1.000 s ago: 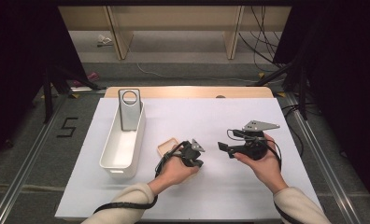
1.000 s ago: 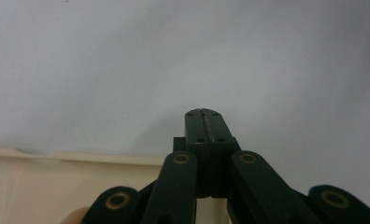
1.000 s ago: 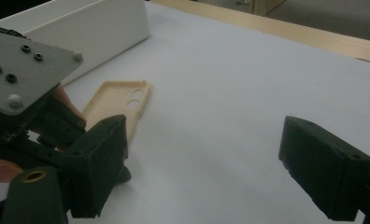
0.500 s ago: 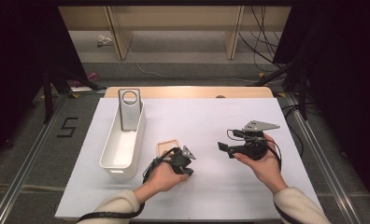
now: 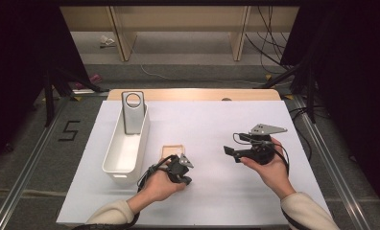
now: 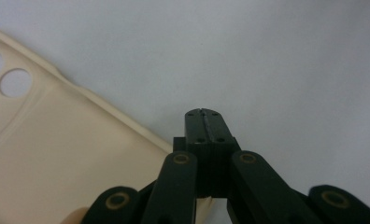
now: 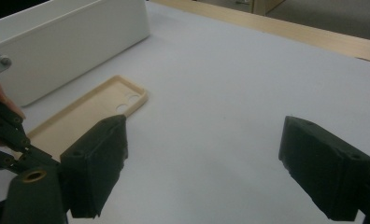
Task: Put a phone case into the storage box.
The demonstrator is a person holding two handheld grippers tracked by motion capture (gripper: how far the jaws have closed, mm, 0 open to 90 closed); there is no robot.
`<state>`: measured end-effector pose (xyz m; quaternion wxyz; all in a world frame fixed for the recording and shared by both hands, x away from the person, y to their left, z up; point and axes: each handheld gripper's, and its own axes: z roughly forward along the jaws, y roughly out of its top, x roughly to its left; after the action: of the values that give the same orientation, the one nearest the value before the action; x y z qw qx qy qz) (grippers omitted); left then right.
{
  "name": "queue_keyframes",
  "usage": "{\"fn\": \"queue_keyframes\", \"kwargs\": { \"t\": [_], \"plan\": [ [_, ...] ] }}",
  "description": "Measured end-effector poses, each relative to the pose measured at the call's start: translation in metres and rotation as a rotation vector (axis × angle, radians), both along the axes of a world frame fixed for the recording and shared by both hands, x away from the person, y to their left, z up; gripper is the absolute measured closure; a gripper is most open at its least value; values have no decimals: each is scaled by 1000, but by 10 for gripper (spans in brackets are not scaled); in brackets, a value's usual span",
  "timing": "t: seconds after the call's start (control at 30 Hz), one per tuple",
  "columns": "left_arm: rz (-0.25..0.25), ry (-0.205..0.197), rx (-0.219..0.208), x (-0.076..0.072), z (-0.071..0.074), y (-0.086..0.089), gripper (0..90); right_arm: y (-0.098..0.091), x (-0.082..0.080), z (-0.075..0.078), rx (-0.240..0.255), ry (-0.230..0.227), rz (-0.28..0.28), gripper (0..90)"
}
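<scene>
A beige phone case (image 5: 171, 150) lies flat on the white table cover, just right of the white bin; its camera holes show in the right gripper view (image 7: 87, 114). My left gripper (image 5: 182, 173) points down at the table by the case's near end, jaws shut with nothing between them. In the left gripper view the shut jaws (image 6: 205, 114) hover over bare cover, with the case (image 6: 57, 154) to their left. My right gripper (image 5: 231, 152) is held level further right, aimed at the case, jaws wide open (image 7: 202, 158) and empty.
A long white bin (image 5: 125, 148) stands left of the case, with a grey phone case (image 5: 133, 112) upright at its far end. The bin's wall (image 7: 66, 51) rises behind the beige case. The table's wooden edge (image 5: 193, 94) runs along the back.
My left hand has drawn back toward the person and slightly left, off the beige case, which now shows more. The right hand has stayed put.
</scene>
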<state>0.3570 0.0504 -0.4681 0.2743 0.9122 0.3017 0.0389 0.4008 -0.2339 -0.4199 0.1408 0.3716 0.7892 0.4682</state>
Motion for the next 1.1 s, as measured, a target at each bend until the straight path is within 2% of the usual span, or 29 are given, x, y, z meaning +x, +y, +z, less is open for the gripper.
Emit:
{"fn": "queue_keyframes", "kwargs": {
  "t": [0.2, 0.37, 0.5, 0.63, 0.73, 0.8, 0.93, 1.1],
  "plan": [
    [-4, 1, 7, -2, 0, 5, 898, 0, 0, 0, 1, 0, 0, 164],
    [1, 5, -4, -2, 0, 9, 897, 0, 0, 0, 0, 0, -1, 164],
    [-13, -2, -54, -3, 5, 15, 870, 0, 0, 0, 2, -3, 2, 164],
    [-35, -34, -108, -5, 20, 22, 776, -1, 0, 0, 0, -4, 1, 164],
    [-49, -62, -121, -6, 30, 27, 656, -1, 0, 1, -1, -5, 2, 164],
    [-67, -95, -128, -7, 37, 30, 584, -1, 0, 1, -1, -7, 3, 164],
    [-91, -123, -111, -8, 44, 36, 490, -1, 0, 1, 0, -6, 2, 164],
    [-162, -149, -32, -10, 49, 38, 287, -2, -1, 2, 0, -10, -2, 164]
  ]
}}
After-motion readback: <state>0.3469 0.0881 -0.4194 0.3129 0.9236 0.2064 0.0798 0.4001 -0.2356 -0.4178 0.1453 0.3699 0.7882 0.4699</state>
